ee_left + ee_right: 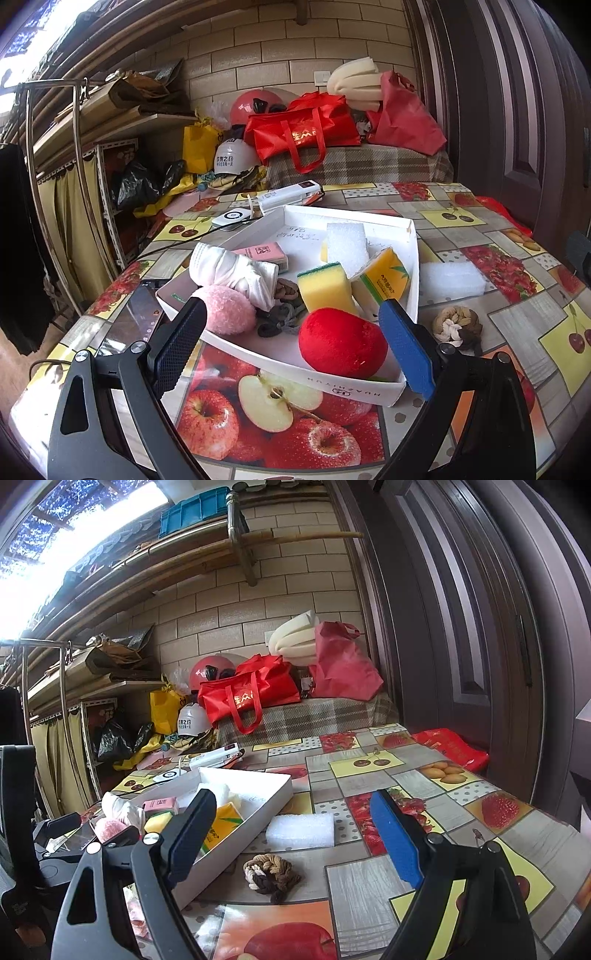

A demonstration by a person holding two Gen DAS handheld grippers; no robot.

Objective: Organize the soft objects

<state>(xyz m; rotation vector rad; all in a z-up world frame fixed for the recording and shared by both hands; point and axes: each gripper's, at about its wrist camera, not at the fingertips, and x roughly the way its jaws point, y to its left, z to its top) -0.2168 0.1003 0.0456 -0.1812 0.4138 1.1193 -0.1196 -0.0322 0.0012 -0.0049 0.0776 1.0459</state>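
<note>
A white shallow box (332, 386) on the fruit-print table holds a red plush ball (340, 343), a pink pompom (225, 310), a knotted white cloth (232, 271), yellow-green sponges (323, 286), a white foam piece (347, 247) and dark hair ties (280, 321). My left gripper (291, 303) is open at the box's near corner, the red ball beside its blue right finger (406, 347). Right of the box (236, 853) lie a white foam block (300, 830) and a brown-and-white braided knot (271, 877). My right gripper (293, 795) is open above them, holding nothing.
A phone (140, 314) lies at the table's left edge by the box. A white power bank (288, 197) and a round white device (231, 218) with a cable sit behind it. Red bags (303, 133) pile on a plaid-covered bench. A dark door (461, 627) stands to the right.
</note>
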